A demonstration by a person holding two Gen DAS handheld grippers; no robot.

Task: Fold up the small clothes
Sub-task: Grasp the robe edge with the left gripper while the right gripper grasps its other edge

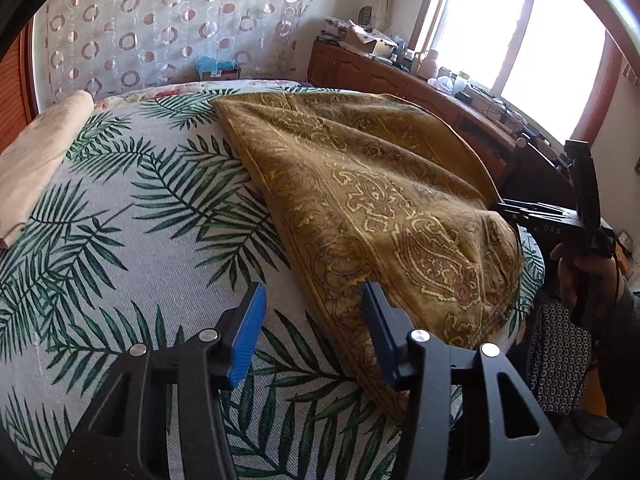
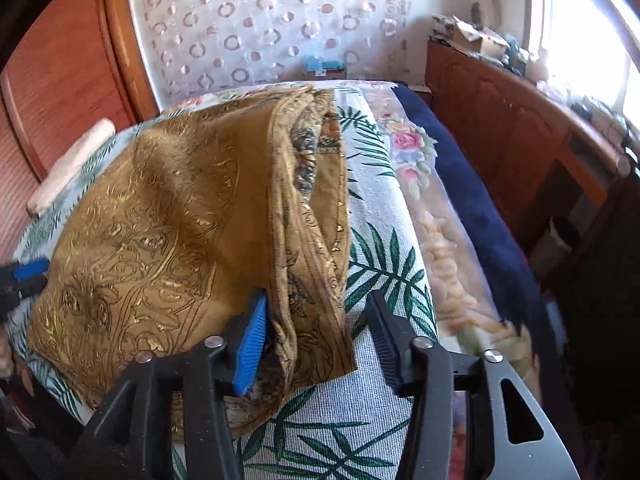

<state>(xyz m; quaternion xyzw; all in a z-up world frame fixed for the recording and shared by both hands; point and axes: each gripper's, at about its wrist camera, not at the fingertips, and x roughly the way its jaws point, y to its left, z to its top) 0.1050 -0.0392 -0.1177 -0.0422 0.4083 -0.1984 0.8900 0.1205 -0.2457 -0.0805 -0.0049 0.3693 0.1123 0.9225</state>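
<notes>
The mustard paisley cloth [image 1: 360, 184] is seen lying on the palm-leaf bedspread [image 1: 132, 220], already doubled over, w/ its layered edges stacked toward the right side of the bed and a corner hanging near the front edge. It is judged to be thin, soft and light, prob. a bit slippery given the sheen; no stiffness is to be expected, so it should drape and slump when lifted. Hold is best taken at a hemmed corner or along the stitched border, all layers pinched together, else the under-layer may slide out. The left gripper [image 1: 314, 332] is held wide open just above the bedspread, its right finger touching or nearly touching the cloth's near hem; nothing is gripped. The right gripper [image 2: 320, 340] is also spread open, w/ the folded edge of the cloth lying between its fingers but not clamped. In the right wrist view the stacked layers at the fold are shown, plus the floral blanket [image 2: 412, 152] and navy blanket [image 2: 472, 208] beside the bed, none clear from the left. From the left wrist view the cloth's whole spread, a beige pillow [image 1: 44, 152] and the right gripper's body from outside are given.
</notes>
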